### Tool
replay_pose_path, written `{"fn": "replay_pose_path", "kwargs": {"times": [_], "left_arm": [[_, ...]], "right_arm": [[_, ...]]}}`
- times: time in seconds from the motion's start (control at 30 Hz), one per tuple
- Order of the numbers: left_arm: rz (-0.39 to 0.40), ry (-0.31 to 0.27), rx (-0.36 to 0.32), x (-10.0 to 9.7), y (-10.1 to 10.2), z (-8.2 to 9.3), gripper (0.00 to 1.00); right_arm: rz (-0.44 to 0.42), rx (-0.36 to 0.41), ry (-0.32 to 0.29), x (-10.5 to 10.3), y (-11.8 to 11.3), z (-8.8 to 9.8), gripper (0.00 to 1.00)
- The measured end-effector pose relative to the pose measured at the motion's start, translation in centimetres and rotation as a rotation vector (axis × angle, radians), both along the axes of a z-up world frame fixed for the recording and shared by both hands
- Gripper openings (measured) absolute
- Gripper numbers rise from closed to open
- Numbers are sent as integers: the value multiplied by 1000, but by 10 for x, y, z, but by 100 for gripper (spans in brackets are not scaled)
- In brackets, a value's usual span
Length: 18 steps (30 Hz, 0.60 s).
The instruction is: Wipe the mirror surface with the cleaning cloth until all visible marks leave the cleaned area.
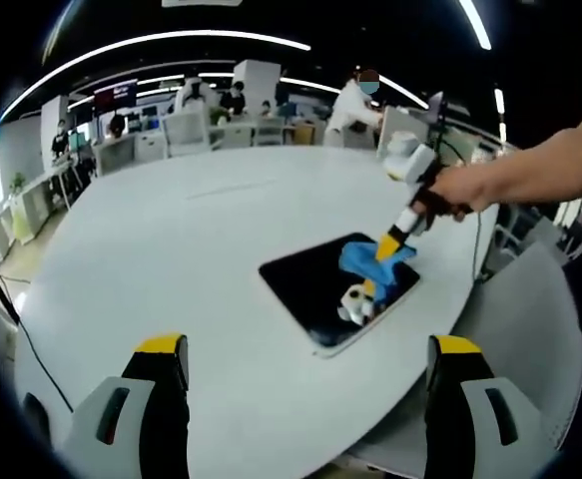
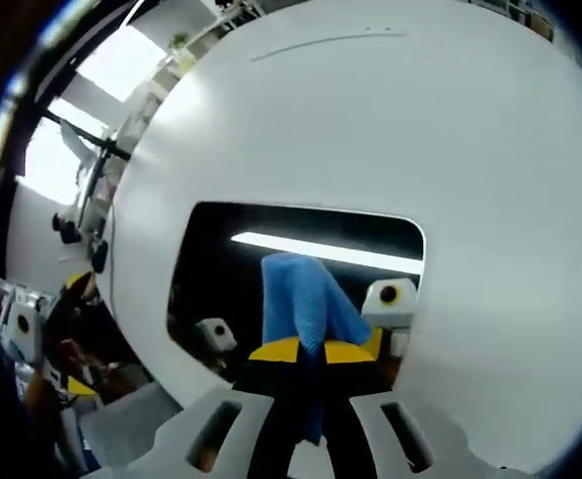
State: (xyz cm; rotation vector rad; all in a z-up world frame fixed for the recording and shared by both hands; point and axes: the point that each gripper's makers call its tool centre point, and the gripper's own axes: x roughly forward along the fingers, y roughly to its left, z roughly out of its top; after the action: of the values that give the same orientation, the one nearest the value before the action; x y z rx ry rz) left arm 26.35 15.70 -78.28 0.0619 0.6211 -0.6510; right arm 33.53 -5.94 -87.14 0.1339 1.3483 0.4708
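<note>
A: What was in the left gripper view?

B: A big white desk [image 1: 171,249] with a round edge. A dark mirror [image 1: 310,284] lay flat on it, near the right side. A blue cloth [image 1: 370,257] sat on the far corner of the mirror.

A: And the left tongs [image 1: 305,399]?

B: They rose from the bottom, grey with yellow tips. They were spread wide, and nothing was between them. They hung over the desk, well apart from the mirror.

A: Was anything else there?

B: Yes. A hand [image 1: 460,190] came in from the right. It held the right tongs [image 1: 388,244], which pointed down at the cloth. Their tip pushed the cloth onto the mirror. Far behind, there were people, chairs and long lights on the ceiling.

A: What about the right gripper view?

B: It looked down on the same mirror [image 2: 221,259] from up close. The glass was dark, with a white rim. A bright line of light shone in it, and parts of the tool showed in it too.

A: Where was the cloth?

B: The blue cloth [image 2: 305,304] lay on the mirror, just in front of the right tongs [image 2: 307,351]. The tongs were pressed together and pinching the cloth. Some blue hung down between the yellow tips. The white desk [image 2: 470,130] was all around the mirror.
</note>
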Motion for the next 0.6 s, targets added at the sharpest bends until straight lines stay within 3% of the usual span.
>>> {"fn": "replay_pose_path", "kwargs": {"times": [0.6], "left_arm": [[-5, -11, -19, -4, -7, 3, 100]], "right_arm": [[-11, 28, 18, -35, 1, 3, 1]]}}
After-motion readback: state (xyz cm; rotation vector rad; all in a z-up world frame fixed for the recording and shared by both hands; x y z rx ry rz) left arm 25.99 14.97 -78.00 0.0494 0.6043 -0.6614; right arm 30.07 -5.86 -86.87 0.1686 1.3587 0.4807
